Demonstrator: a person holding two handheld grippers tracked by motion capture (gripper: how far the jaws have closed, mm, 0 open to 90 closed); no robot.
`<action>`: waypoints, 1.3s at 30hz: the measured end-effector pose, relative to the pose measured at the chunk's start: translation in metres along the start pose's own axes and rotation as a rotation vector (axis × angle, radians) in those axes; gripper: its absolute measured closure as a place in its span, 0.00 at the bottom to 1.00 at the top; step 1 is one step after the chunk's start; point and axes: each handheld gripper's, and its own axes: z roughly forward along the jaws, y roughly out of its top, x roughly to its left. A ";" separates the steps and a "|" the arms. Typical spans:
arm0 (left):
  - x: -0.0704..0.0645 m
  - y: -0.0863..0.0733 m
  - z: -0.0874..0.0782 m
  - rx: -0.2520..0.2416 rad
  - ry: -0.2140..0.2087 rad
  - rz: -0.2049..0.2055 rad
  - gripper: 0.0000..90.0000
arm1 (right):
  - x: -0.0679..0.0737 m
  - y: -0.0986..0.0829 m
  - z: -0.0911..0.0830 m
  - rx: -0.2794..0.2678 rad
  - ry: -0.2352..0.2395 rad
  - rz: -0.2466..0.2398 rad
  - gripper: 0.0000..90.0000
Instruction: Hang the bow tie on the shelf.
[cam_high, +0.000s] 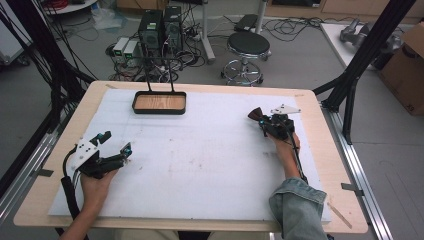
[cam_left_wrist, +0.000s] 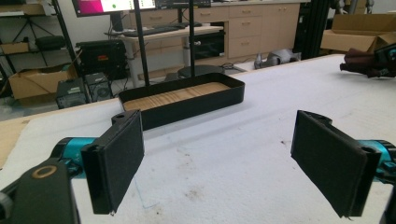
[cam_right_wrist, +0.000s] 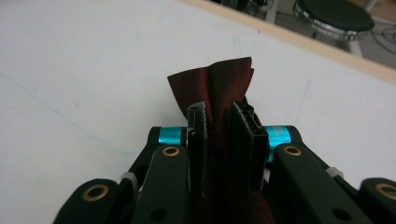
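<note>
While the right gripper pinches a dark red cloth above the white table cover, the left gripper rests wide open. The black tray holds nothing; any placing seems undone.

A lab: computer towers amid tangled floor cables, black frame struts, and monitors on a desk.

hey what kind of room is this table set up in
Probably a lab or workshop: computer towers and tangled cables sit on the floor behind the table, with a stool and cardboard boxes nearby.
</note>
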 end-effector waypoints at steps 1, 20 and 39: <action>0.000 0.000 0.000 -0.001 -0.001 0.002 0.19 | 0.001 0.002 -0.002 -0.018 0.005 0.002 0.85; 0.000 0.000 0.000 -0.001 0.001 -0.002 0.19 | 0.042 0.070 -0.016 -0.143 0.089 -0.078 0.85; 0.000 0.000 0.000 0.000 -0.001 0.000 0.20 | 0.100 0.137 0.010 -0.227 0.192 -0.149 0.85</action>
